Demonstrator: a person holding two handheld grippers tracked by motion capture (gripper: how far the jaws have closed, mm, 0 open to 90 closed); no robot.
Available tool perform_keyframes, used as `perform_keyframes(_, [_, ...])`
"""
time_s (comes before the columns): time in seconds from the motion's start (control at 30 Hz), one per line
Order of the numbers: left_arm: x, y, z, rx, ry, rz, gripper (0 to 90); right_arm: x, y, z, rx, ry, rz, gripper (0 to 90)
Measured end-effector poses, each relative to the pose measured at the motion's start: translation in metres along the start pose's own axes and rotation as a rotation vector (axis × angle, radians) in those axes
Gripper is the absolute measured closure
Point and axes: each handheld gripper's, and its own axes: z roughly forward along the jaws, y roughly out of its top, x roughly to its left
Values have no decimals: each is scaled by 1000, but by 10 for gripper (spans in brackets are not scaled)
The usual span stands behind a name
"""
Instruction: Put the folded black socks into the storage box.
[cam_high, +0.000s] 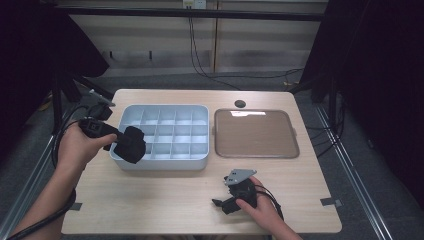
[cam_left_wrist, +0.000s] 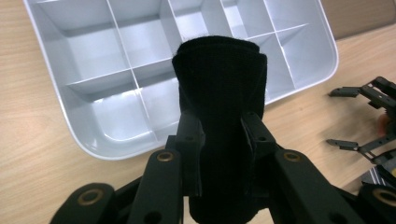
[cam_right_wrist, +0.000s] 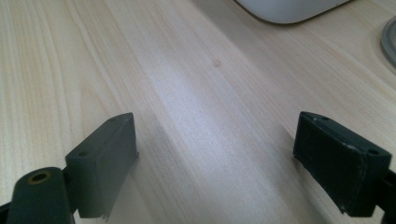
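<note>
up close, in the left gripper view, the left gripper (cam_left_wrist: 223, 135) is clamped on a rolled black cloth (cam_left_wrist: 219, 93), a pad pressed to each side of it. the roll's long axis runs straight out along the jaws, so its rounded free end points away from the hand. just beyond and beneath that end lies the grey divided tray (cam_left_wrist: 93, 144), its near rounded corner below the cloth and its square compartments spreading out past it.

seen from the high view, the left gripper (cam_high: 131, 144) holds the black cloth (cam_high: 131, 145) over the tray's near left corner (cam_high: 116, 156), at or just inside the rim; whether the cloth touches the rim cannot be told. the compartments that can be seen look bare, and those under the cloth are hidden. the likely next move is a short carry forward and down into a near-left compartment, and the left hand (cam_high: 80, 145) is plainly the nearer one for it.

the right gripper (cam_high: 225, 204) rests low over the bare wooden table (cam_high: 165, 200) near the front edge, well apart from the tray. its own view shows the jaws spread wide with nothing between them, only wood grain.

to the right of the tray lies a flat brown lid or board (cam_high: 256, 134), nothing on it.
</note>
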Motion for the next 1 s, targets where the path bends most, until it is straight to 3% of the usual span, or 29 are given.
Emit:
perform_keyframes(0.67, [15,9,6,-22,19,-36,724,0,0,0,0,0,0,127])
perform_keyframes(1.0, [26,10,10,-28,52,-39,723,0,0,0,0,0,0,128])
